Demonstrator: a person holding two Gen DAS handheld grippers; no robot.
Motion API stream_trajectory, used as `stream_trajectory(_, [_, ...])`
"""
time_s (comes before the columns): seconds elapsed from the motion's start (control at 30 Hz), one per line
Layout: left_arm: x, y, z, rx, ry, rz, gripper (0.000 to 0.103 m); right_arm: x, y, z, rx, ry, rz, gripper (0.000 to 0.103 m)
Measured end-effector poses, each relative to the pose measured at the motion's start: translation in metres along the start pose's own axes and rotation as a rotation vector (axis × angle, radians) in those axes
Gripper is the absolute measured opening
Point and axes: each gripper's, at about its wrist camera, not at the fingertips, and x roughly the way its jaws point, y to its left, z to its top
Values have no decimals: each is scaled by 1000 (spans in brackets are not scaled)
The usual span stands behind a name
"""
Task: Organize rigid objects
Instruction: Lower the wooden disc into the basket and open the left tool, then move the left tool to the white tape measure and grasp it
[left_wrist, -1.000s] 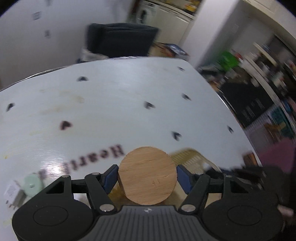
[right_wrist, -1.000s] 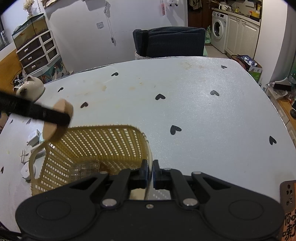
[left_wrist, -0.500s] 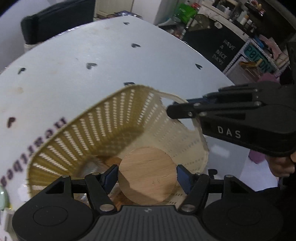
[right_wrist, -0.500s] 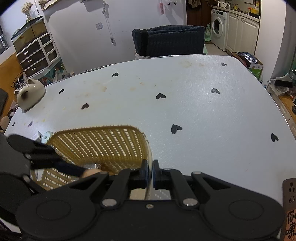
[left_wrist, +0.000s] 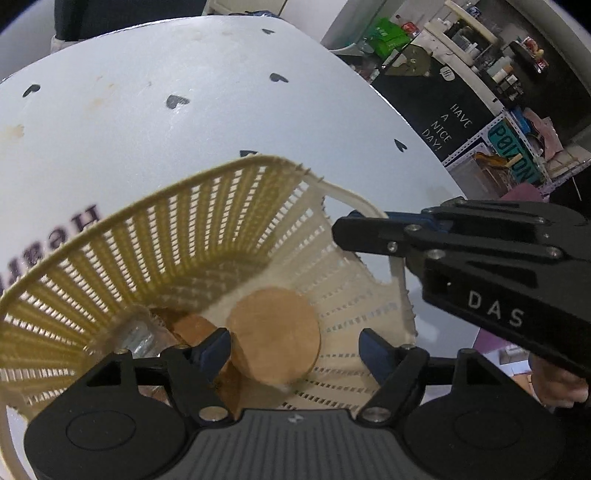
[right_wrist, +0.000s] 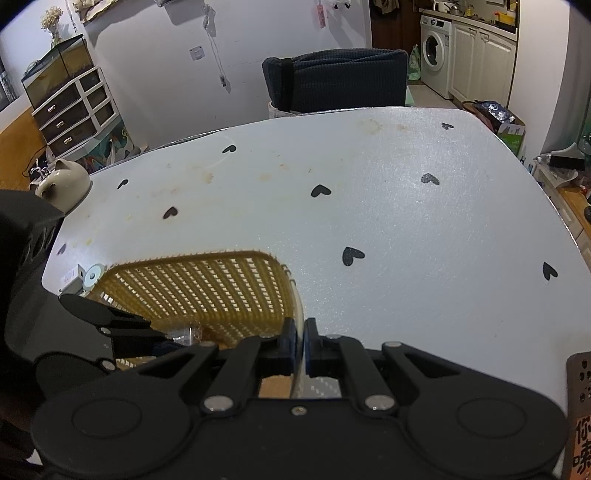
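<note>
The wooden disc (left_wrist: 275, 334) has just been let go: the left gripper (left_wrist: 295, 347) jaws were opened a moment ago, one blue pad clearly off it now, so it's dropped inside the slatted yellow plastic basket (left_wrist: 155, 236), likely job done. The basket rim is pinched by the right gripper (right_wrist: 299, 341), clamped tight.

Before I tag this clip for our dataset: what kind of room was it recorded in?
Most likely a lived-in home, an open dining and kitchen area. A washing machine stands beside white cabinets, a dark chair is pushed up to the heart-print table, and a drawer unit lines the wall.
</note>
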Motion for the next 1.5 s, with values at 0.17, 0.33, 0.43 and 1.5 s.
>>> stream_trajectory(0.17, [-7,3,-2,-14,-11,4,82,0,0,0,0,0,-1,5])
stream_trajectory(0.33, [-14,5,-3,-21,-24,-1,83,0,0,0,1,0,0,5])
stream_trajectory(0.43, [-19,4,-5,-19,-33,1,84,0,0,0,1,0,-1,5])
stream_trajectory(1.5, [-139,23,-50,-97,-385,234,103,1,-2,0,-1,0,-4,5])
